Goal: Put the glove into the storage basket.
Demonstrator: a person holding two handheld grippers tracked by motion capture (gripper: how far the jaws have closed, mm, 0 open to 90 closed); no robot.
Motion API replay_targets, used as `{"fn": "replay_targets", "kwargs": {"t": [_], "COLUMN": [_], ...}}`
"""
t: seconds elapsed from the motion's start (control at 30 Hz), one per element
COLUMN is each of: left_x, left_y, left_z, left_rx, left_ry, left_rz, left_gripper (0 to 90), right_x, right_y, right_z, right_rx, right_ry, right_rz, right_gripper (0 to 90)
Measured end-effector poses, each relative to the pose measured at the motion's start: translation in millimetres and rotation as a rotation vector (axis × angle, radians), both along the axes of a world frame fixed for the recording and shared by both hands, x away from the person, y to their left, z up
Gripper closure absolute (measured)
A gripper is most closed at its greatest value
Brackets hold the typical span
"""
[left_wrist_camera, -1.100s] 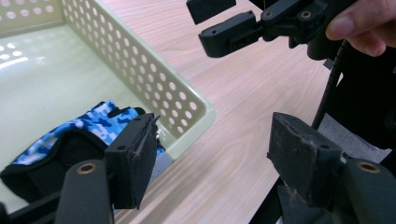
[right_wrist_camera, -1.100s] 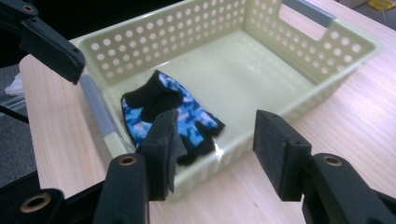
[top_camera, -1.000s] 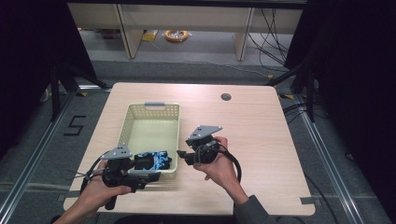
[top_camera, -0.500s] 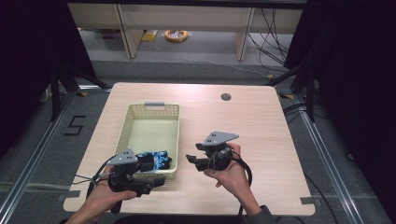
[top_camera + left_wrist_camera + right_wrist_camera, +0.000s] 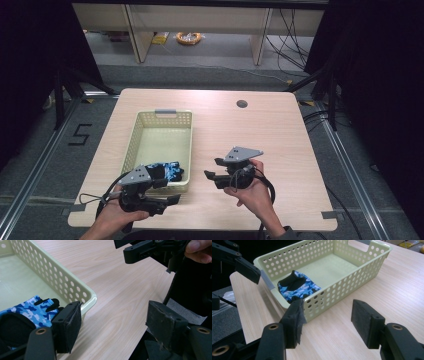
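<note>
A blue camouflage glove [image 5: 165,171] lies inside the pale green perforated basket [image 5: 162,131], at the end nearest the person, its black fingertips toward the basket's near corner. In the right gripper view the glove [image 5: 298,287] rests flat on the basket floor against the near wall [image 5: 332,297]; I can read no brand or label on it, and the basket carries no print that I can make out.

The left gripper [image 5: 167,192] sits low at the near edge of the wooden table [image 5: 280,130], just beside the basket's near end, held in the person's left hand [image 5: 117,212]. Its jaws stand apart with nothing between them; in the left gripper view one pad [image 5: 68,326] is close to the basket's corner and the glove [image 5: 30,310] lies just past it, untouched.

The right gripper [image 5: 212,169] hovers over bare tabletop to the right of the basket, in the right hand [image 5: 252,192], jaws pointing toward the basket. They have just been opening and hold nothing; the right gripper view shows only table and the basket wall in the gap.

The one piece of writing I can read is a black "5" [image 5: 81,135] marked on the floor left of the table. A dark round hole [image 5: 242,104] sits near the table's far edge.
</note>
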State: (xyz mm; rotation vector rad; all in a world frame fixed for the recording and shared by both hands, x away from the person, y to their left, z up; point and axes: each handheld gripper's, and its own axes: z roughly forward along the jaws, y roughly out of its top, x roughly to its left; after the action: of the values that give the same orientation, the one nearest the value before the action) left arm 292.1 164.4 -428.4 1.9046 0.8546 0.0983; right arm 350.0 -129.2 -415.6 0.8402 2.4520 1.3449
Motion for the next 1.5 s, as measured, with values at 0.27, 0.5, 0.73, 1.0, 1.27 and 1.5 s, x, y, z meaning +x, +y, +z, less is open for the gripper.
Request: {"fn": "replay_targets", "kwargs": {"t": [0.27,0.5,0.73,1.0,1.27,1.5], "left_x": [-7.4,-14.0,-18.0,-19.6,-22.8,-25.6], "left_y": [-4.6,-10.3,-14.6,-14.6,-16.9,-17.7], "left_z": [-4.9,-12.7,-20.9,-25.2,-34.2,-44.5], "left_rx": [0.000,-0.003,-0.003,0.015,0.009,0.014], "left_ry": [-0.002,0.004,0.008,-0.009,-0.011,-0.004], "left_rz": [-0.035,-0.045,-0.062,-0.091,-0.088,-0.102], "left_gripper": [26.8,24.6,22.7,21.0,18.6,18.3], "right_x": [-5.8,-10.9,-15.9,-22.7,-28.2,-30.1], "right_y": [-5.2,-9.5,-14.1,-17.8,-20.4,-25.3], "right_z": [-5.7,-10.5,-14.0,-19.2,-24.9,-31.0], "right_rx": [0.000,0.010,0.016,0.017,0.030,0.046], "right_ry": [0.012,0.026,0.026,0.037,0.049,0.013], "right_rz": [-0.003,-0.012,-0.008,-0.017,-0.012,-0.004], "right_gripper": [42.8,42.2,42.0,41.5,32.8,26.3]}}
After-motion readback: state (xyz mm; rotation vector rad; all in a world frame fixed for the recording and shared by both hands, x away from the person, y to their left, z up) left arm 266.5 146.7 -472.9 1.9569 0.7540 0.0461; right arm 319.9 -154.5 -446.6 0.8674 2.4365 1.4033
